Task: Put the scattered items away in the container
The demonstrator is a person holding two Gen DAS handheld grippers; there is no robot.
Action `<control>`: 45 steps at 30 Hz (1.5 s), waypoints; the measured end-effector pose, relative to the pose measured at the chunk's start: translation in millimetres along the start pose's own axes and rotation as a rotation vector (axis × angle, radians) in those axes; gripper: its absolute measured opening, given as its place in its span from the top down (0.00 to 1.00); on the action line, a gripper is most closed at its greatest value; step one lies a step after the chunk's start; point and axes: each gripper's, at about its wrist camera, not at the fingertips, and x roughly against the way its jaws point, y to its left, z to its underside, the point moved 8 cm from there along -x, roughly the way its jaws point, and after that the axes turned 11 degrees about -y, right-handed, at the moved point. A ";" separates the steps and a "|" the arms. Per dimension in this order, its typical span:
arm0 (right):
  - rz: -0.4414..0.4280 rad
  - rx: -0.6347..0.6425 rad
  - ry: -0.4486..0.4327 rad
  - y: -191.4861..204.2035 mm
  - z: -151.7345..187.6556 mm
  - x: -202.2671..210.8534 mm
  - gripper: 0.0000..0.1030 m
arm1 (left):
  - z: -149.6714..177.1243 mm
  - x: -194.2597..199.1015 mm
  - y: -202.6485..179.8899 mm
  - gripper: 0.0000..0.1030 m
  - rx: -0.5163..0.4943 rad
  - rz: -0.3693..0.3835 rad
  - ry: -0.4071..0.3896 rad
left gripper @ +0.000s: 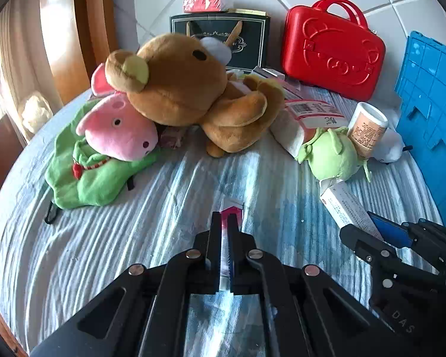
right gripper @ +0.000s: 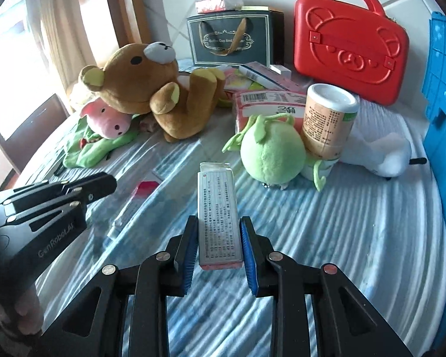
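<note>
My left gripper (left gripper: 223, 218) is shut on a thin clear packet with a red top (left gripper: 231, 206), held just above the striped bedcover. My right gripper (right gripper: 217, 221) is shut on a white printed box with a pink end (right gripper: 218, 208), its blue pads (right gripper: 246, 238) pressing both long sides. Each view shows the other hand's tool: the right gripper (left gripper: 358, 224) with the box (left gripper: 346, 205) low on the right, the left gripper (right gripper: 111, 184) with the packet (right gripper: 147, 189) on the left. The blue crate (left gripper: 431, 113) (right gripper: 443, 89) stands at the right edge.
A brown bear (left gripper: 187, 89), a pink pig (left gripper: 119, 131) on green cloth (left gripper: 95, 178), a green plush (right gripper: 270, 151), a beige canister (right gripper: 327, 119), a white plush (right gripper: 383, 154) and a tissue pack (right gripper: 267, 101) lie ahead. A red case (right gripper: 351, 47) and a dark gift bag (right gripper: 232, 38) stand against the wall.
</note>
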 end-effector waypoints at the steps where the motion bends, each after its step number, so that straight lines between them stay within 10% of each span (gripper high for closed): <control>1: 0.000 -0.002 0.001 -0.8 0.4 1.2 0.73 | -0.3 1.7 0.3 0.97 0.006 0.000 0.000; 18: -0.041 -0.025 0.064 7.8 24.7 -16.0 0.73 | 43.3 -37.6 -3.5 0.94 -0.022 0.140 0.186; 29: -0.041 -0.032 0.072 9.0 26.2 -21.5 0.73 | 36.7 -33.1 4.1 0.84 0.014 0.200 0.149; 31: -0.041 -0.035 0.076 8.7 28.3 -22.7 0.73 | 30.1 -25.3 6.8 0.73 -0.012 0.194 0.123; 33: -0.042 -0.044 0.081 8.5 30.4 -24.2 0.73 | 27.3 -23.1 11.8 0.25 -0.033 0.173 0.096; 35: -0.045 -0.052 0.082 9.0 31.4 -24.6 0.73 | 27.5 -23.7 19.2 0.18 -0.052 0.127 0.062; 40: -0.041 -0.041 0.079 11.6 30.5 -25.5 0.73 | 31.4 -33.1 16.4 0.19 -0.063 0.130 0.073; 45: -0.032 -0.037 0.072 12.3 29.7 -26.9 0.73 | 43.6 -44.4 15.0 0.68 -0.091 0.088 0.138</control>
